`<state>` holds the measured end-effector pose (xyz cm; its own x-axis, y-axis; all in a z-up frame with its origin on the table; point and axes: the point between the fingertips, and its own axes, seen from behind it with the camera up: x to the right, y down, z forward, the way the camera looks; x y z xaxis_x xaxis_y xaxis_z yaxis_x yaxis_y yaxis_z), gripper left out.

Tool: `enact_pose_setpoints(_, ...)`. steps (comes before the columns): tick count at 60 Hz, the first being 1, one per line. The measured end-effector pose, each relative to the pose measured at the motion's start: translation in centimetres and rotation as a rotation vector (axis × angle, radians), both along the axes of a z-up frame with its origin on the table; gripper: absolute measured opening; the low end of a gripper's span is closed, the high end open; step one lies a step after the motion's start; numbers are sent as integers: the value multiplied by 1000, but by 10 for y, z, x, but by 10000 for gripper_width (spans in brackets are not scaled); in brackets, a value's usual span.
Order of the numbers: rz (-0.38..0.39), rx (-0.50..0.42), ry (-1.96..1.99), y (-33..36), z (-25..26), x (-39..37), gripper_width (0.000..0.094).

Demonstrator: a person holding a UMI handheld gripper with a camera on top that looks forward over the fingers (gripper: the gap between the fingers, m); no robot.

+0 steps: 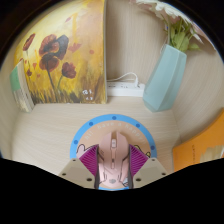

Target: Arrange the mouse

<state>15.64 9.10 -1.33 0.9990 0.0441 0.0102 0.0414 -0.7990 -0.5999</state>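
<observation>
A pale pink computer mouse (112,168) sits between my two fingers, its nose pointing away from me. It is over a round beige mouse pad with a blue rim (84,130) on the light wooden desk. My gripper (112,150) is closed on the mouse, and both magenta pads (90,159) press on its sides. The rear of the mouse is hidden low between the fingers. I cannot tell whether the mouse rests on the mouse pad or is lifted just off it.
A flower painting (55,55) leans at the back left, with a teal object (19,86) beside it. A white power strip (122,88) lies along the back wall. A light-blue vase with a plant (165,75) stands at the back right. An orange object (196,150) is at the right.
</observation>
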Motion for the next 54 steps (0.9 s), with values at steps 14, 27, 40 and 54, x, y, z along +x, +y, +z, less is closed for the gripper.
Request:
enact_pose_setpoints(14, -43, -20, -22, -3, 1, 9, 657)
enact_pose_setpoints(27, -51, 74, 22, -23, 86, -19, 824)
enact_pose_setpoints(40, -45, 218, 9, -86, 190, -60, 833)
enact_pose_setpoints(54, -41, 284, 27, -171, 230, -100, 838)
